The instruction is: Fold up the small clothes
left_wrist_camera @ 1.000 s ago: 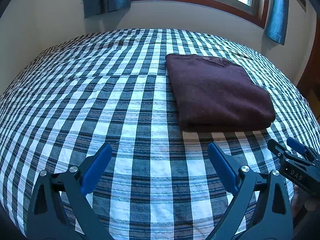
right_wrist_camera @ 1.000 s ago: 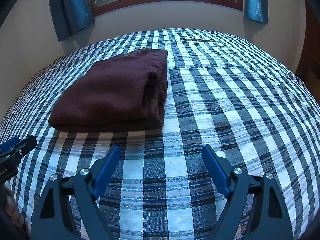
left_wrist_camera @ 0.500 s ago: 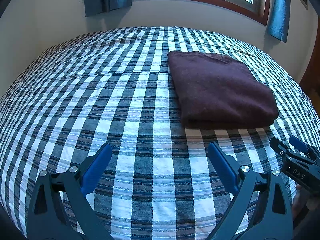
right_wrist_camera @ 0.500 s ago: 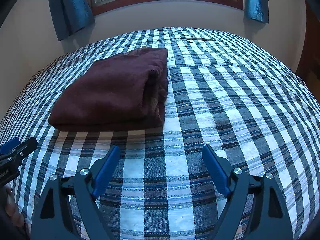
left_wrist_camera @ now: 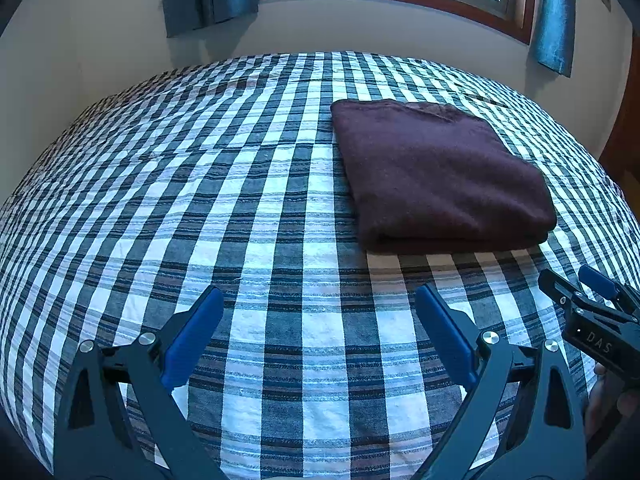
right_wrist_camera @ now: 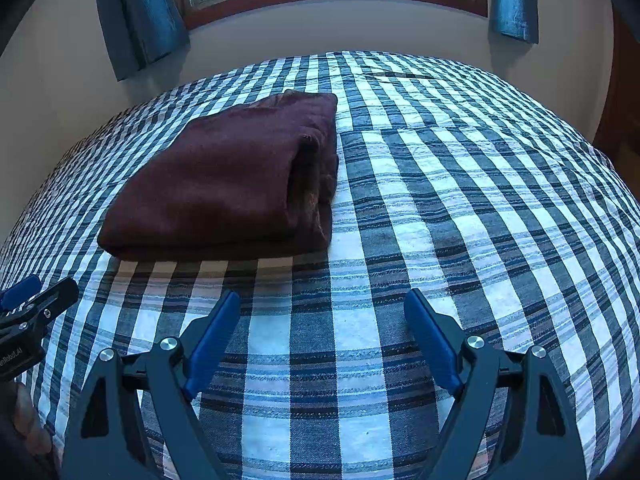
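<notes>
Nothing moved, one folded maroon garment [left_wrist_camera: 436,176] on checked bedspread [left_wrist_camera: 240,200], two tools, left tool [left_wrist_camera: 318,300], right tool [right_wrist_camera: 322,304], both spread, empty.

The left gripper [left_wrist_camera: 319,300] was built of matte black plastic arms with triangular cut-outs, each arm carrying two round silver screw heads near its joint. Its fingers [left_wrist_camera: 192,336] were faced with long, ribbed blue pads that tapered toward the tips. The right gripper [right_wrist_camera: 322,304] matched it in every part: black frame, silver screws, blue ribbed fingers [right_wrist_camera: 430,340]. Seen from the side in the left wrist view, the right gripper's black body bore the white letters "DAS", with a small screw on its slim black finger and a blue pad behind it. In the right wrist view, the left gripper's body carried white lettering cut off by the frame edge.
</notes>
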A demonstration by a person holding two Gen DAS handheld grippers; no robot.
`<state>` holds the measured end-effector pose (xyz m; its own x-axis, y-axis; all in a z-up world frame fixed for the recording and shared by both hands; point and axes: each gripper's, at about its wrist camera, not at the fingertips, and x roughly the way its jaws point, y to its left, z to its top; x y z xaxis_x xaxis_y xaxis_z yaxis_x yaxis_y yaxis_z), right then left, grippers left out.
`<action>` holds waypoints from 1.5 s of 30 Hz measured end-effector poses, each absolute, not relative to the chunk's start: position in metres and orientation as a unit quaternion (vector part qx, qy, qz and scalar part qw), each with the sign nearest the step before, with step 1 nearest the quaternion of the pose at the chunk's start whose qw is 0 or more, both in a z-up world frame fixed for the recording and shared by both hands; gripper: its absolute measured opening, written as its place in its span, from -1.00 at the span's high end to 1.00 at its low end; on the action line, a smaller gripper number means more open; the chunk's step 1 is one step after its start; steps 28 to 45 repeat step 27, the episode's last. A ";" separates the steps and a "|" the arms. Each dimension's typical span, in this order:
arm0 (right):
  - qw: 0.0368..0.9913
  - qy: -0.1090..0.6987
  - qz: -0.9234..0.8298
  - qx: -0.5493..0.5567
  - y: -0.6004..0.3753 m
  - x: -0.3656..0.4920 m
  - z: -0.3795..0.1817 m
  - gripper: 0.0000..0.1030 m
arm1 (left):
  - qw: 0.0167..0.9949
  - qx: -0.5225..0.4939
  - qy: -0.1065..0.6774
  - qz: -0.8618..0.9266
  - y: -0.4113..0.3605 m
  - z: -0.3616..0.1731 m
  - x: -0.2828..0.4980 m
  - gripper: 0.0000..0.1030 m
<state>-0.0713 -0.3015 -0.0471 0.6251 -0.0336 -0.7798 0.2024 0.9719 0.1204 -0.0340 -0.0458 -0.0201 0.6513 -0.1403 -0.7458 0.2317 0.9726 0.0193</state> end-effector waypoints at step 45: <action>0.895 0.427 -0.064 0.112 -0.305 -0.072 -0.048 -0.61 | 0.929 0.058 0.346 -0.115 -0.050 0.020 -0.064 -0.95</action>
